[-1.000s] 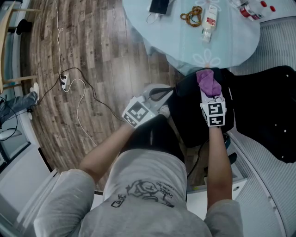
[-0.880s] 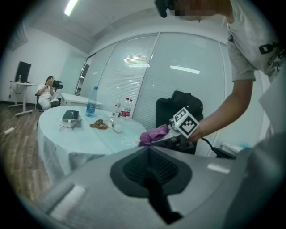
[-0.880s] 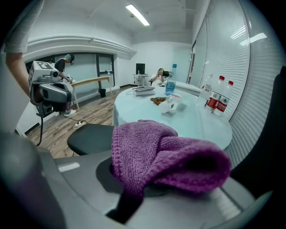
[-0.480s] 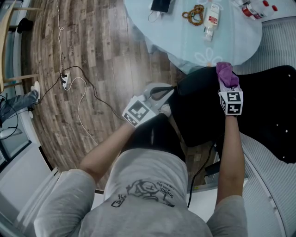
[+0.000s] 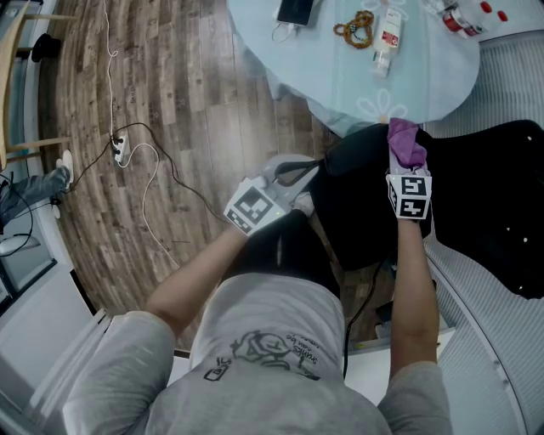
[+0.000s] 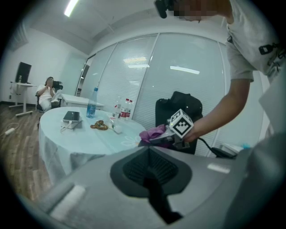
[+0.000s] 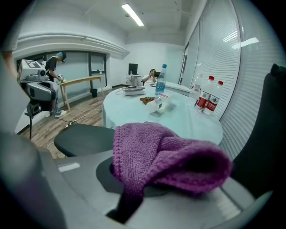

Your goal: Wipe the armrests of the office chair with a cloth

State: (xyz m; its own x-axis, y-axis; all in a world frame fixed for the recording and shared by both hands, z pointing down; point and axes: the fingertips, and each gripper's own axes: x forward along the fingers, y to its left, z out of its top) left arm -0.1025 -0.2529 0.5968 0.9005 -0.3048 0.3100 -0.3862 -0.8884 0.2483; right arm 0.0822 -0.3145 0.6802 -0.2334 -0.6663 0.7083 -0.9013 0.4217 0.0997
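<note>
A black office chair stands by the round table, its backrest to my right. My right gripper is shut on a purple knitted cloth, held over the chair's far edge near the table. In the right gripper view the cloth drapes over the jaws and hides them, and a dark chair pad lies lower left of it. My left gripper hovers left of the chair, shut and empty. Its own view shows the right gripper, the cloth and the backrest.
A round table with a pale cover holds a phone, a bead string and a small bottle. Cables and a power strip lie on the wooden floor. People sit and stand far off.
My right gripper swung right with the cloth along the chair's far edge, then came back a little to the left. The left gripper has stayed still.
</note>
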